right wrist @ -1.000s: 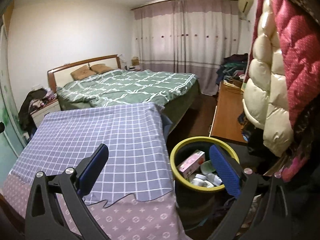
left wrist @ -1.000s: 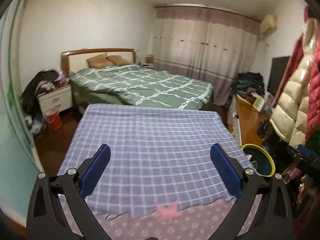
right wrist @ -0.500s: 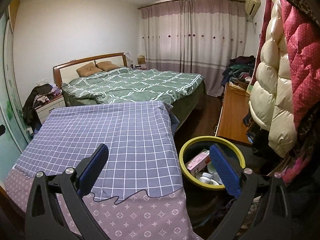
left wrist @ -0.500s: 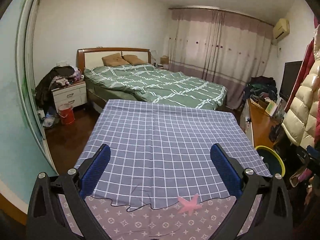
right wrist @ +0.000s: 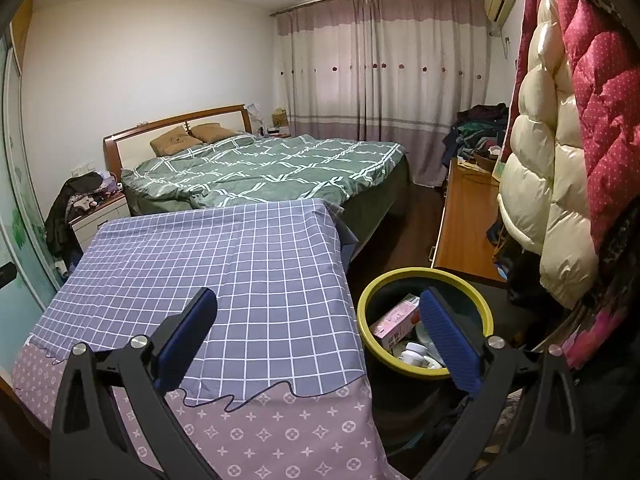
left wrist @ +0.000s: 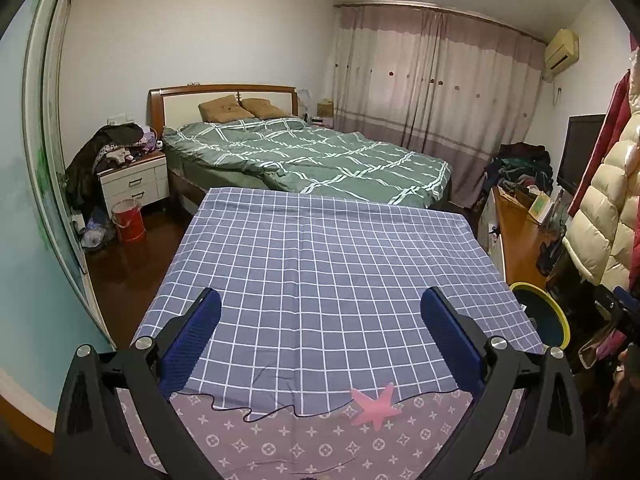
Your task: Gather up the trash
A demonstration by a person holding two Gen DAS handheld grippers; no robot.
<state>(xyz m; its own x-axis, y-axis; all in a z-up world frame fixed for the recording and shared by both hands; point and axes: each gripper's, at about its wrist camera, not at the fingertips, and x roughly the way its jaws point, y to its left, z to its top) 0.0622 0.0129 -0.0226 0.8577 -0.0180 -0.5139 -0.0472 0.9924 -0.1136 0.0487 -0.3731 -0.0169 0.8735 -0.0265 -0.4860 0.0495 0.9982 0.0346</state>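
A dark bin with a yellow rim (right wrist: pixel 425 276) stands on the floor right of the table; the left wrist view catches its edge (left wrist: pixel 554 312). Inside lie a pink carton (right wrist: pixel 394 318), white bottles (right wrist: pixel 414 354) and other pieces. My right gripper (right wrist: pixel 318 332) is open, its right finger over the bin's mouth, its left finger over the checked cloth. Nothing sits between its fingers. My left gripper (left wrist: pixel 320 328) is open and empty above the blue checked tablecloth (left wrist: pixel 320 272). No loose trash shows on the cloth.
A pink star patch (left wrist: pixel 376 402) marks the mauve cloth at the table's near edge. Beyond the table lies a green bed (left wrist: pixel 312 160). Puffy coats (right wrist: pixel 560 160) hang at the right beside a wooden desk (right wrist: pixel 466 224). A red bucket (left wrist: pixel 129 221) stands by the nightstand.
Both views have pulled back and risen a little, so more of the table and room shows. The fingers of both grippers stay spread as before.
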